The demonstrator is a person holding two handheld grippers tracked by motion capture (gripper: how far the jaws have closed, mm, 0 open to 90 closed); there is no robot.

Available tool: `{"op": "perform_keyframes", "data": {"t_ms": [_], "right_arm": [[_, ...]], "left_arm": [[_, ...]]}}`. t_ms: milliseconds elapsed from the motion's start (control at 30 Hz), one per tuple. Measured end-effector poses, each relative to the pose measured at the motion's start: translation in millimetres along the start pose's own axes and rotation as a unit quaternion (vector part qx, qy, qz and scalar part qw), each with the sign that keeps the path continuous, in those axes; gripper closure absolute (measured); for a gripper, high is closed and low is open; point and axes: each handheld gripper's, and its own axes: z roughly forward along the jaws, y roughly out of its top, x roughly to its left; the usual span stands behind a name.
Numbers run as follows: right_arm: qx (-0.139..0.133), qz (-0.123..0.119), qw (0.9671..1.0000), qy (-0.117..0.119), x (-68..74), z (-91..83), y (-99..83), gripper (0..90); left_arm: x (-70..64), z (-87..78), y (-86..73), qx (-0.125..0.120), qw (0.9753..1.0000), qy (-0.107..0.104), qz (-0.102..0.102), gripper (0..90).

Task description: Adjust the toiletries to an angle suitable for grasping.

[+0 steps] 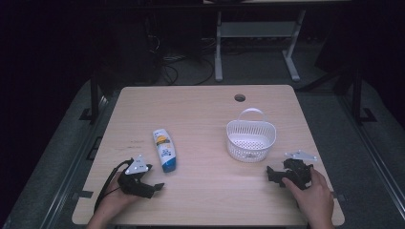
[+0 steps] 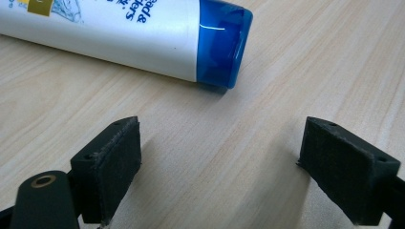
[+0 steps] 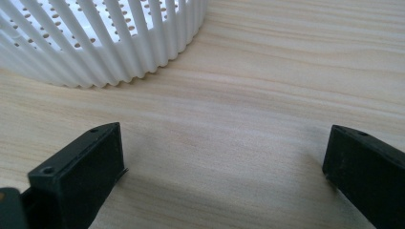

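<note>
A white bottle with a blue cap (image 1: 164,149) lies flat on the wooden table, cap end toward me. In the left gripper view the bottle (image 2: 124,36) lies just beyond the jaws, its blue cap (image 2: 224,43) above the gap. My left gripper (image 1: 152,187) (image 2: 219,162) rests on the table near the front left, open and empty. A white slatted basket (image 1: 250,138) with a handle stands right of centre. My right gripper (image 1: 273,174) (image 3: 222,167) lies open and empty just short of the basket's wall (image 3: 110,43).
The table (image 1: 205,114) has a round cable hole (image 1: 239,98) near its far edge. Bare wood lies between the bottle and the basket. Beyond the table are dark floor, cables and a desk frame (image 1: 258,33).
</note>
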Motion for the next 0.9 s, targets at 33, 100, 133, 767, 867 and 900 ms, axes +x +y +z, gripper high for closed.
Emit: {"op": "perform_keyframes", "data": {"t_ms": [33,100,133,767,867,900], "right_arm": [[0.0,0.0,1.0,0.0,0.0,0.0,0.0,0.0],[0.0,0.0,1.0,0.0,0.0,0.0,0.0,0.0],[0.0,0.0,1.0,0.0,0.0,0.0,0.0,0.0],[0.0,0.0,1.0,0.0,0.0,0.0,0.0,0.0],[0.0,0.0,1.0,0.0,0.0,0.0,0.0,0.0],[0.0,0.0,1.0,0.0,0.0,0.0,0.0,0.0]], "left_arm": [[0.0,0.0,0.0,0.0,1.0,0.0,0.0,14.1],[0.1,-1.0,1.2,0.005,1.0,0.002,-0.003,15.3],[0.1,-1.0,1.2,0.005,1.0,0.002,-0.003,17.2],[-1.1,-24.1,15.4,-0.023,0.9994,-0.011,-0.026,73.0],[-0.6,-25.2,17.3,-0.022,0.9992,-0.013,-0.03,83.8],[0.1,-26.1,18.9,-0.024,0.999,-0.016,-0.035,83.8]]}}
